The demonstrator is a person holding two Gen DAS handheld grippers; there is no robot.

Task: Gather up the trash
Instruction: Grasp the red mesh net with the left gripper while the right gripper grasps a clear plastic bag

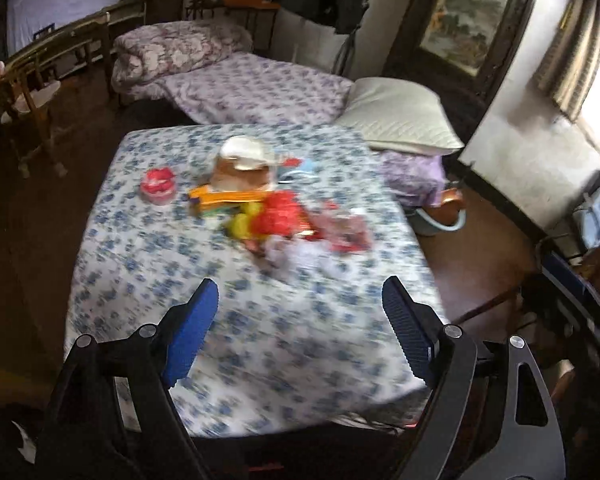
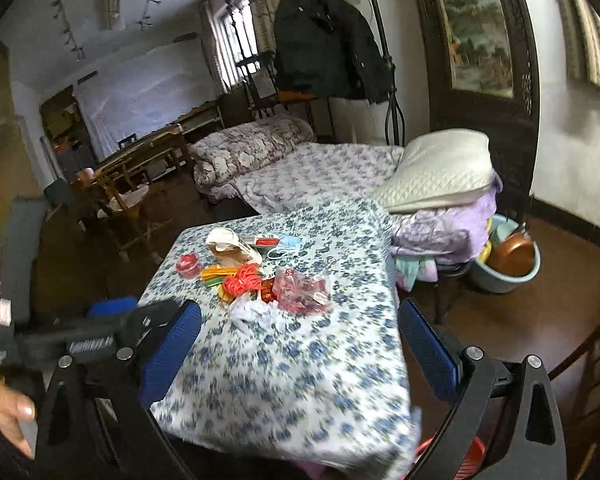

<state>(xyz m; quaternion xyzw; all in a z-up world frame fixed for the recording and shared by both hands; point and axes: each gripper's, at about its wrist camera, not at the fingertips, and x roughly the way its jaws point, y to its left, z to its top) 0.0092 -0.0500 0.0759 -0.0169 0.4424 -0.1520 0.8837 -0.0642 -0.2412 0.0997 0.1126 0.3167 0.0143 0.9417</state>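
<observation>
A heap of trash lies mid-table on the blue-flowered cloth (image 1: 260, 352): a red net (image 1: 278, 214), a pink clear bag (image 1: 346, 228), crumpled white plastic (image 1: 300, 258), orange and yellow wrappers (image 1: 220, 198), a red round tub (image 1: 158, 188) and a blue face mask (image 2: 286, 246). My left gripper (image 1: 300, 320) hovers open and empty over the near part of the cloth, short of the heap. The right gripper (image 2: 300, 344) is also open and empty, above the table's near end, with the red net (image 2: 244, 280) and pink bag (image 2: 302, 288) ahead of it.
A bed (image 2: 320, 172) with a white pillow (image 2: 440, 168) stands behind the table. Right of the table sits a blue basin (image 2: 504, 276) holding a copper pan. Wooden chairs (image 2: 128, 200) stand at the left. Something red (image 2: 472, 456) shows under the table's near corner.
</observation>
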